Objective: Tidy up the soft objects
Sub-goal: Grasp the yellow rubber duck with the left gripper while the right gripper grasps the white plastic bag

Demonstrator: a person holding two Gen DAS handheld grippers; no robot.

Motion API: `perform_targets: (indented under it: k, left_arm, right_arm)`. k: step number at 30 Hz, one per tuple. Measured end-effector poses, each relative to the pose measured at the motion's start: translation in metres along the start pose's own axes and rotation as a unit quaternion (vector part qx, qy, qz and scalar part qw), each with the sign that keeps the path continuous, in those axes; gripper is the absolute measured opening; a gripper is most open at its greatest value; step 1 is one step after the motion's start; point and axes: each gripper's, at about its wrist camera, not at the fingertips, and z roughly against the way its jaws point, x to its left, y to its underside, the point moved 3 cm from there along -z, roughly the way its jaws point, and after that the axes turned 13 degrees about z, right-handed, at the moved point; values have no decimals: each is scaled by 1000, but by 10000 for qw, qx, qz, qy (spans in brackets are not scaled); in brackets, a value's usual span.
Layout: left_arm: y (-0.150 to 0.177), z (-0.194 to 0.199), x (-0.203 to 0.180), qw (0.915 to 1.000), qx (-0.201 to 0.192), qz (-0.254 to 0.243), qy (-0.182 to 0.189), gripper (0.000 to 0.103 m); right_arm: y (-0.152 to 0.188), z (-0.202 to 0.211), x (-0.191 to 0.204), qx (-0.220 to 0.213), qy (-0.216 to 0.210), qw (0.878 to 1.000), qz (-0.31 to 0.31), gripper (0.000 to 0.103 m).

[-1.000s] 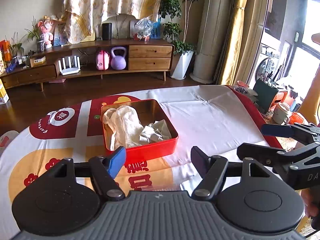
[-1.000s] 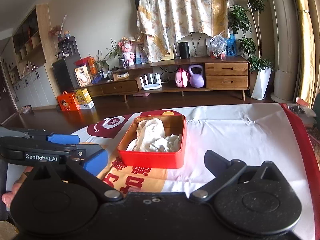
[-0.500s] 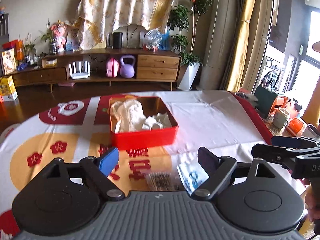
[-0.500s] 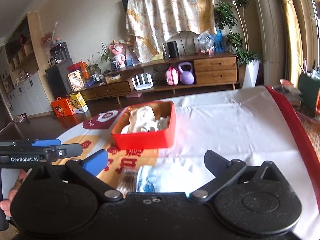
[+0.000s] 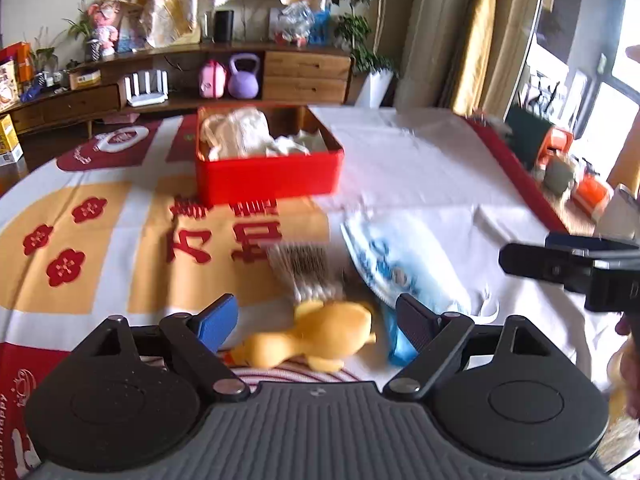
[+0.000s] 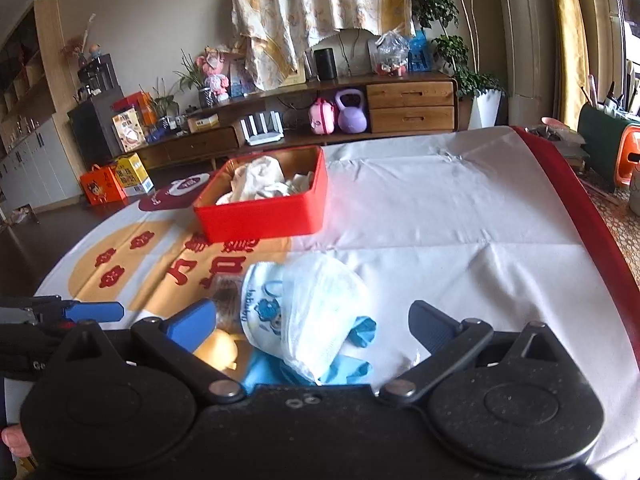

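A red tin box [image 5: 268, 176] [image 6: 264, 216] holding cream and white cloths [image 5: 240, 134] stands on the table further out. Close in front lie a yellow plush toy [image 5: 316, 336] [image 6: 220, 348], a white and blue diaper [image 5: 400, 256] [image 6: 312, 312], a striped grey cloth [image 5: 304, 268] and a blue glove [image 6: 360, 332]. My left gripper [image 5: 316, 320] is open and empty, just above the plush toy. My right gripper [image 6: 312, 320] is open and empty, over the diaper; it also shows at the right of the left wrist view [image 5: 568, 264].
The table wears a white, orange and red cloth [image 6: 440, 216] with a red border at the right edge. Beyond it stand a wooden sideboard [image 6: 360, 100], a plant in a white pot [image 6: 484, 108] and curtains. Cups and a green bin [image 5: 532, 140] stand at the right.
Both grippers have pulled back and tilted down. The red box now sits further off, and the plush toy, diaper, striped cloth and glove have come into view close below. Both grippers stay open.
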Motion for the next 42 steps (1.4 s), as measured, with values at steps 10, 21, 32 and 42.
perform_targets:
  k: [10, 21, 32, 42]
  left_arm:
    - [19, -38, 8, 9993, 356, -118, -31, 86]
    - [20, -56, 7, 9976, 146, -656, -168, 86]
    - [20, -71, 9, 9963, 177, -831, -151, 79]
    - [19, -65, 8, 9960, 64, -882, -150, 64]
  right_arm:
    - [10, -34, -8, 436, 9, 9990, -86, 101]
    - [10, -74, -7, 815, -61, 9966, -73, 83]
    - [11, -91, -8, 1014, -70, 9948, -82, 56]
    - [10, -86, -9, 932, -17, 9955, -135, 34]
